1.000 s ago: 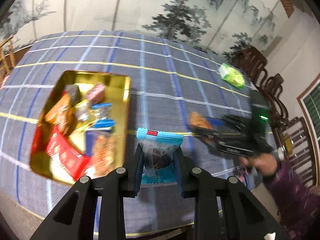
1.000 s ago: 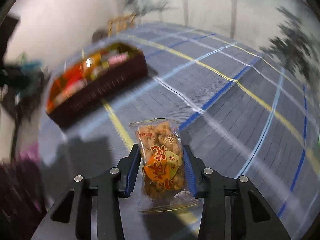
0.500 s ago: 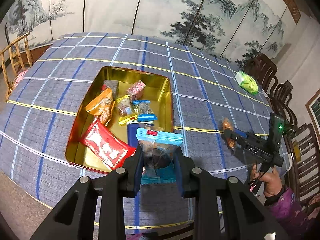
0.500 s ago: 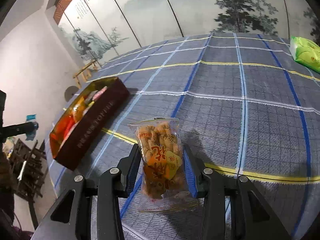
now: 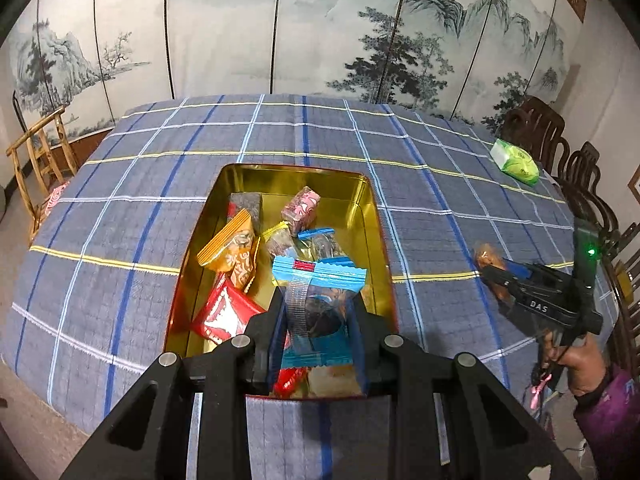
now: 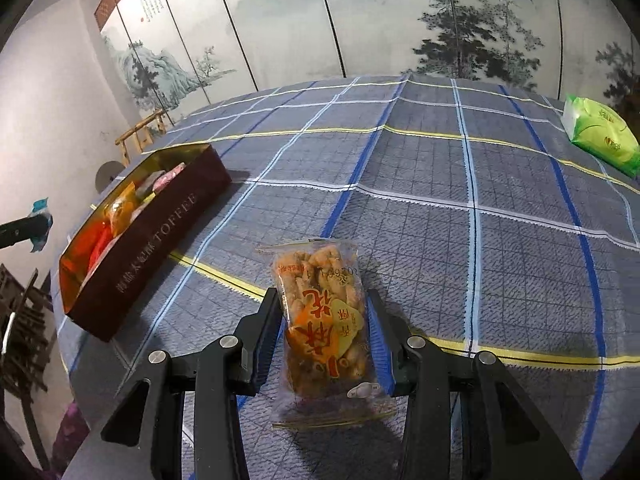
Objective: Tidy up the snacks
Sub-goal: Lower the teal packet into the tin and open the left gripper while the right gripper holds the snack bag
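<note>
Swinging in from the side, your left gripper [image 5: 318, 322] now hangs right over the gold tin [image 5: 372, 216]; a second ago the tin sat off to its left. It stays clamped on the blue packet [image 5: 316, 300], crinkly clear film with a serrated blue top seal, so dropping it in looks like the next step. The tin is shiny metal with rounded corners, already holding a glossy red pouch [image 5: 224, 312] and an orange pouch [image 5: 232, 248].

Right wrist view: the blur is gone and your right gripper [image 6: 326, 326] has steadied above the checked woven cloth on the bench [image 6: 440, 200], pinching a clear bag of lumpy fried twists [image 6: 324, 312]. The tin's maroon wall [image 6: 160, 240] lies well apart, to the left.
</note>
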`<state>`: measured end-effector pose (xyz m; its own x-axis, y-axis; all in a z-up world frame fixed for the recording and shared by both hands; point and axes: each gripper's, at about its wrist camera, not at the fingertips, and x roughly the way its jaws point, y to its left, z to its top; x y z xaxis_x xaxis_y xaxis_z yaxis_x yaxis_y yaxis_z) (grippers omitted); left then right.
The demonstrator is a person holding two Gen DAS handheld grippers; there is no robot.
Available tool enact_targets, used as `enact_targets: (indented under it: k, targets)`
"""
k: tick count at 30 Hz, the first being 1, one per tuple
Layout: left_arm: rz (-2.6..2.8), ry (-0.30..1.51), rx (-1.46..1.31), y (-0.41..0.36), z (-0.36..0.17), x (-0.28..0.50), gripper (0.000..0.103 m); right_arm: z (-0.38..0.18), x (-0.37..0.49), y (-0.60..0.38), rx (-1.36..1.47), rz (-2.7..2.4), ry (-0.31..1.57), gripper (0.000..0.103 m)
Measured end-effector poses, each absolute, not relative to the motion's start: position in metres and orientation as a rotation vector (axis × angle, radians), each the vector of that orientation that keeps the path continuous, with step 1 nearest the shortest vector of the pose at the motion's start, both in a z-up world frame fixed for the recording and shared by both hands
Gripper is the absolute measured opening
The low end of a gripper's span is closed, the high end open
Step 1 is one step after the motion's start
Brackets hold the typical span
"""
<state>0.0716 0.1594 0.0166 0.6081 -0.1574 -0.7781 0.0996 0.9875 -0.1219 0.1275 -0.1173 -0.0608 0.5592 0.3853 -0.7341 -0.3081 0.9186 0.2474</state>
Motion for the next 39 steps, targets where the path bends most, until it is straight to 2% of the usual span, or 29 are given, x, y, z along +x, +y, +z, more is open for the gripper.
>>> enact_targets:
  k: [39]
  targets:
    - [-0.14,0.885,0.023,0.155,0.0,0.112,0.025,-0.064,0.13,-0.115,0.072,0.37,0.906,0.043]
